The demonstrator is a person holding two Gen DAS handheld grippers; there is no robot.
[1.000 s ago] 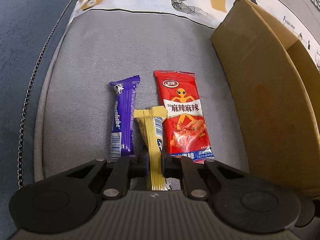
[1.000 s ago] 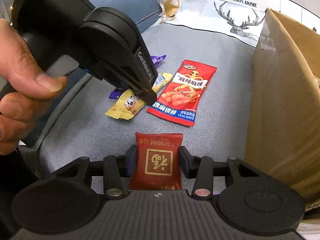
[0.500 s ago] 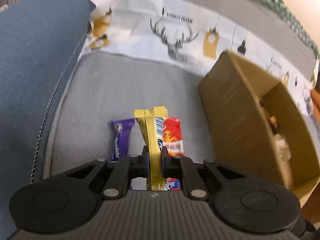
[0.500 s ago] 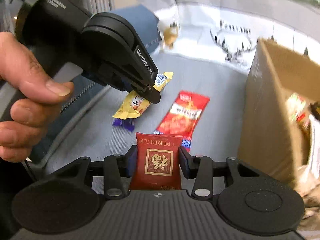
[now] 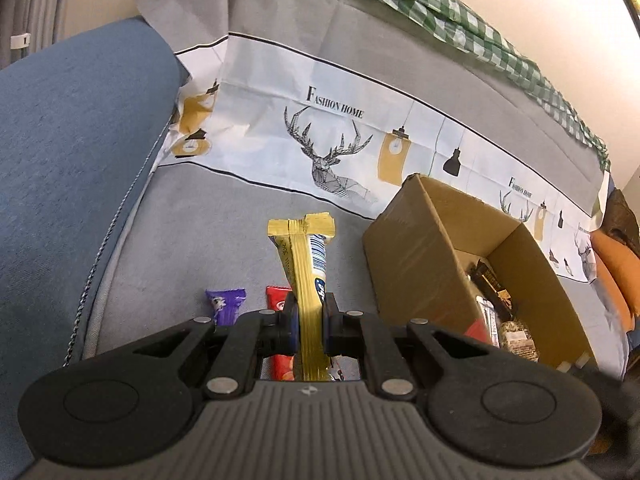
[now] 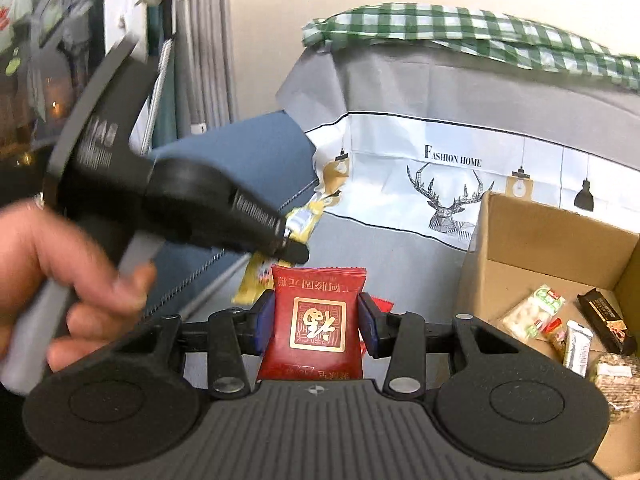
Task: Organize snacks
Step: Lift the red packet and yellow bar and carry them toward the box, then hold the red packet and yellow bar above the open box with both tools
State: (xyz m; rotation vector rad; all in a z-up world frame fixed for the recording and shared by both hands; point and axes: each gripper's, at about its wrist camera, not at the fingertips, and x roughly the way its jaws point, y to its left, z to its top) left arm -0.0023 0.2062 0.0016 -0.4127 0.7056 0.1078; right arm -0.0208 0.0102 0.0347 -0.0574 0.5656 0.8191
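In the left wrist view, the left gripper (image 5: 307,322) is closed tightly on a long yellow snack stick (image 5: 306,280), which stands up between the two pads with its flat crimped end on top and a blue and white label along one side. Below it, on the grey sofa seat (image 5: 192,240), lie a purple snack bar (image 5: 225,304) and a red snack bag (image 5: 278,300); only their upper ends show above the gripper body. To the right stands an open cardboard box (image 5: 416,264), and this view looks over its near wall into only one part of the inside, where a dark bar (image 5: 490,288) and some other packets lie. A cloth with deer drawings (image 5: 332,160) covers the sofa back, and a blue cushion (image 5: 68,160) fills the left side. The right wrist view shows what the first one cannot: the person's left hand (image 6: 60,292) around the handle of the left gripper (image 6: 294,250), blurred, with the yellow snack stick (image 6: 304,222) coming out on both sides of its fingers, up in the air above the seat. The right gripper (image 6: 318,318) holds a small red packet (image 6: 318,320) with a gold square sign on it; the pads press on both of its sides at a medium width. Here the cardboard box (image 6: 532,240) is open to the eye, and on its floor lie a pale packet (image 6: 532,312), a dark bar (image 6: 606,318), a white stick (image 6: 578,346) and a brown speckled packet (image 6: 612,380).
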